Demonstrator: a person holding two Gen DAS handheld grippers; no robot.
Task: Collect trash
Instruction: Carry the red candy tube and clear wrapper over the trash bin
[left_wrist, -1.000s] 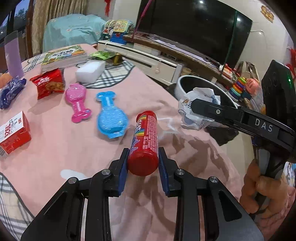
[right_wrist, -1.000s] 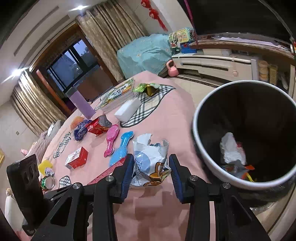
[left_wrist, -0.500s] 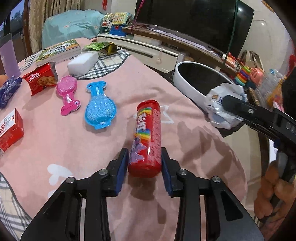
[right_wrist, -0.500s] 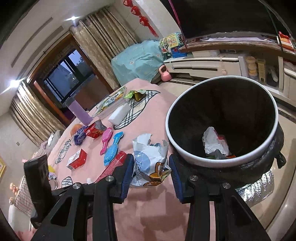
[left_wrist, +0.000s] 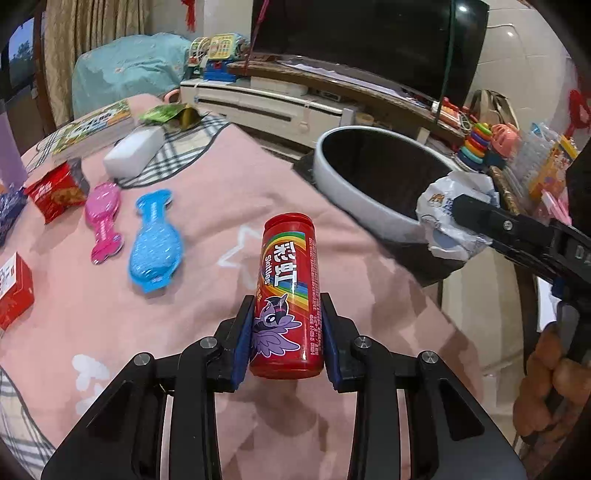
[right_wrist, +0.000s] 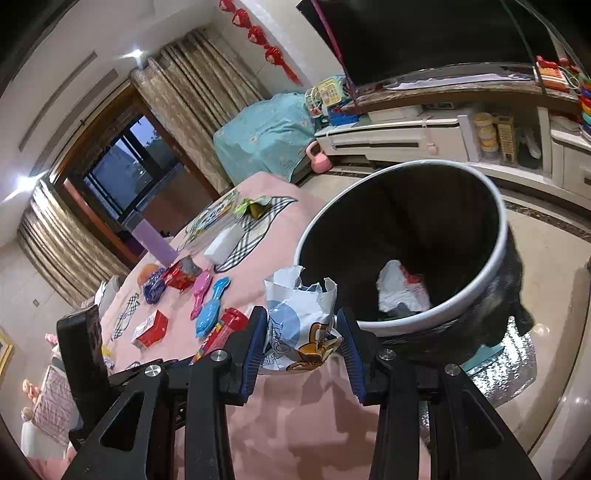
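Left gripper (left_wrist: 287, 334) angled down over pink tablecloth (left_wrist: 207, 258), jaws just closing, clamped on red Skittles tube (left_wrist: 289, 295) lifted off cloth. Right gripper (right_wrist: 302, 354) tilted down, grasping crumpled white wrapper (right_wrist: 299, 325) beside near rim of trash bin (right_wrist: 402, 321), right of table. Hand (left_wrist: 550, 373) on right handle.

At the left frame edge of the left wrist view, a red box (left_wrist: 14, 291) is cut off. The bin (right_wrist: 495, 236) hides its bottom in shadow. The tube (right_wrist: 225, 328) lies mostly hidden behind the fingers (right_wrist: 255, 350).
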